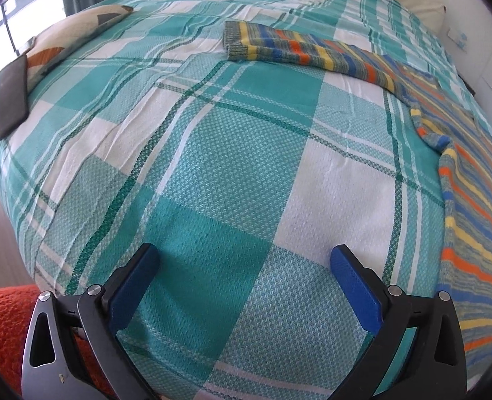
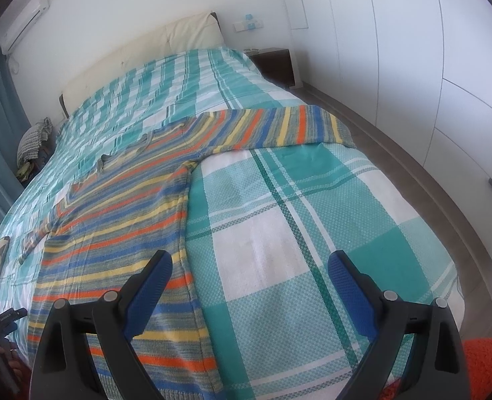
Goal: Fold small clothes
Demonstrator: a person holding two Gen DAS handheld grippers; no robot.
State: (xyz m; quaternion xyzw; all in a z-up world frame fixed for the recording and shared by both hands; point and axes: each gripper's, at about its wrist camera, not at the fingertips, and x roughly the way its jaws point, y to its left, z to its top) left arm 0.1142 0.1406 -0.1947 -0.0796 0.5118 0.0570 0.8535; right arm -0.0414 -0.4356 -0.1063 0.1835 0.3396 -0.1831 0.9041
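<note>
Striped knit sweater flat on checked bedspread, no legible writing; both grippers' fingers spread, empty.

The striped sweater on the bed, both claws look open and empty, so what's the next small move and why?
Probably bring the right claw down and leftward onto the near side edge of the striped sweater and pinch it. The sweater lies spread flat on the plaid bedspread with sleeves out, and that edge sits just beside the claw's left finger. The left claw is over bare bedspread.
</note>
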